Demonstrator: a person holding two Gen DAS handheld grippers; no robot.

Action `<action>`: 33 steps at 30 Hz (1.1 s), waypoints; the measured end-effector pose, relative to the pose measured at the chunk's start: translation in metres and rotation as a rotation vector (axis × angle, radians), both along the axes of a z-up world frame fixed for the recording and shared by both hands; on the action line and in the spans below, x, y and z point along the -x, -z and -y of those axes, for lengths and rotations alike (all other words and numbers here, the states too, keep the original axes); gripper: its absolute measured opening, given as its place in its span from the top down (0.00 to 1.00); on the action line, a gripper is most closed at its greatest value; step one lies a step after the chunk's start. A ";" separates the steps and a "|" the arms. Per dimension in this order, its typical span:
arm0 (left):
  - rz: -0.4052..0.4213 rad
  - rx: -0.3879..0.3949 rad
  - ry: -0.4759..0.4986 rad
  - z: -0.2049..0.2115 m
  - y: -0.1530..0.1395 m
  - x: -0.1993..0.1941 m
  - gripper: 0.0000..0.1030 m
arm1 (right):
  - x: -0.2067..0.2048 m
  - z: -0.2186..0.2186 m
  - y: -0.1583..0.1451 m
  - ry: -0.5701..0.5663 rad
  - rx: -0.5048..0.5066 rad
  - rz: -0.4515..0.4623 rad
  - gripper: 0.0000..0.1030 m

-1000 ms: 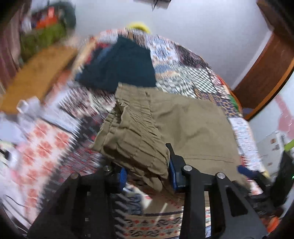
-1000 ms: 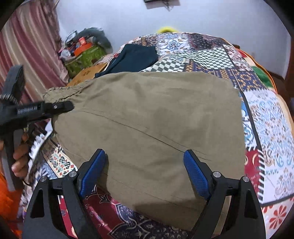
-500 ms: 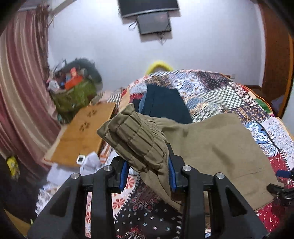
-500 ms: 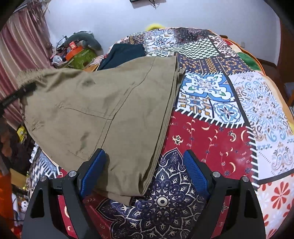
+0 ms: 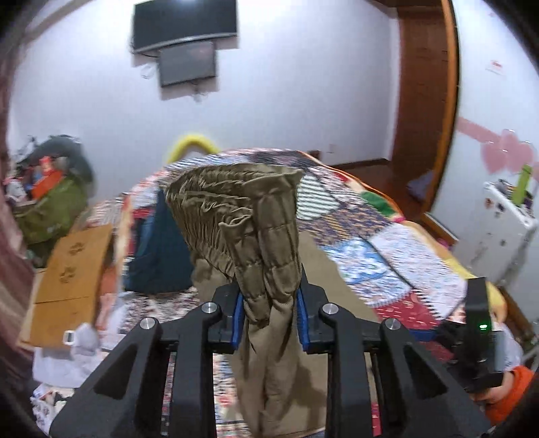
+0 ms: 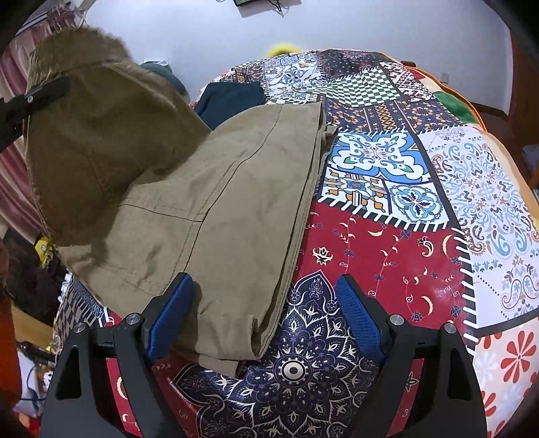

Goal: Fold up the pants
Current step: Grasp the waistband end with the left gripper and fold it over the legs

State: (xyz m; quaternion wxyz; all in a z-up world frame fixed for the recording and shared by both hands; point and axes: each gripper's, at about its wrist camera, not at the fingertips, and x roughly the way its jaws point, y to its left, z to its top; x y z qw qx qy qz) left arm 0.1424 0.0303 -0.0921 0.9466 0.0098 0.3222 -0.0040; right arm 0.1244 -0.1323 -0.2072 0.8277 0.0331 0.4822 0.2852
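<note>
- Where a second ago the elastic waistband lay low over the bed, the left gripper now holds it raised, its blue pads clamped on the bunched, gathered fabric of the khaki pants.
- Its jaws have just been closing further, with the waistband squeezed between them; the cloth hangs straight down below the pads.
- In the left wrist view the background has changed from the bedspread close below to the white wall, with a wall-mounted screen and a wooden door frame now in sight.
- In the right wrist view the pants no longer spread flat across the patchwork bedspread; the waistband end is lifted at the upper left, and the leg part lies folded along the bedspread's left side, exposing the red and blue patches that it covered earlier.
- The right gripper has kept its place, its jaws standing wide apart and gripping nothing; the hem end of the pants lies between them, nearer the left pad, with the pads not pressing on it.
- A dark teal garment lies on the bedspread beyond the pants, as before.
- At the lower right of the left wrist view, an orange sleeve shows behind the other gripper's handle.
</note>
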 end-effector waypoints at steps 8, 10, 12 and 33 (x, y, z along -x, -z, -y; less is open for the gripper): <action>-0.130 0.115 0.123 0.023 0.022 -0.019 0.76 | -0.003 0.003 0.000 0.011 -0.005 0.000 0.18; -0.158 0.125 0.142 0.030 0.027 -0.018 0.76 | -0.003 0.004 0.000 0.012 -0.009 -0.002 0.18; -0.200 0.131 0.165 0.036 0.033 -0.019 0.76 | -0.003 0.004 0.001 0.011 -0.009 0.000 0.18; -0.126 -0.015 0.068 -0.008 0.024 -0.042 0.13 | -0.002 0.005 -0.006 0.022 0.013 0.034 0.18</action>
